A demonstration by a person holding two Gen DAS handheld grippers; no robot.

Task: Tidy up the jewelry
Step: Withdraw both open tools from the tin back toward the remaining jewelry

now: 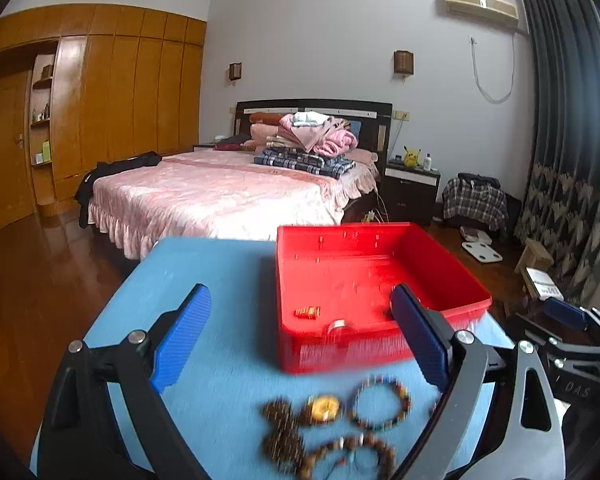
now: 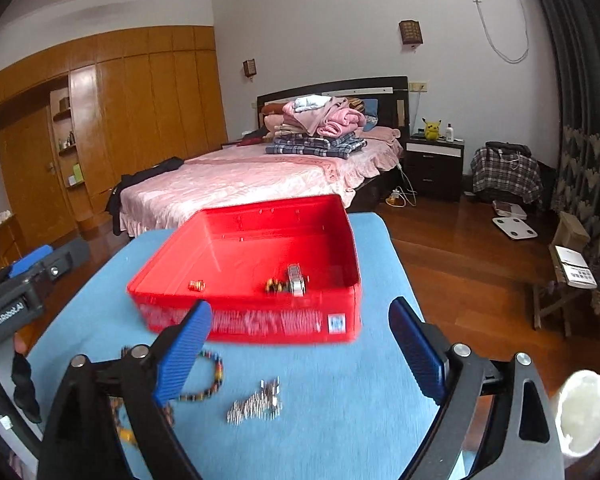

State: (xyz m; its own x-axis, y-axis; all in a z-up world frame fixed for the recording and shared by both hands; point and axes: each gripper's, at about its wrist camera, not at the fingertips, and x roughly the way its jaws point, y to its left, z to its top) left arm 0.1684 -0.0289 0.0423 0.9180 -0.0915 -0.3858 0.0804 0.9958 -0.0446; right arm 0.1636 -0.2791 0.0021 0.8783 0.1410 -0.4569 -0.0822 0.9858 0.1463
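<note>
A bedroom, seen from two gripper cameras. A bed with a pink cover fills the middle distance, and wooden wardrobes line the left wall.

In the lower half of both views lies a blue table (image 1: 228, 280). On it sits a red tray (image 2: 260, 324), shallow and open-topped, at centre frame. Inside the tray rest a small red-and-gold piece (image 2: 196, 285), a dark beaded piece and a silver metal band (image 2: 295, 278).

More jewelry lies on the blue surface nearer the cameras. In the left view's lower centre is a multicoloured bead bracelet (image 1: 380, 402), a gold round piece (image 1: 325, 408) and brown bead strands (image 1: 300, 448), all blurred. In the right view's lower centre lies a silver link bracelet (image 2: 256, 402).

The left gripper (image 1: 300, 336) and right gripper (image 2: 300, 350) both stand spread wide, with nothing between their blue pads.

The bead loops look light, limp and prone to slide, so pinching across one side of a loop seems best. The silver links look heavier and slippery, so gripping the bunched middle would likely hold them.
</note>
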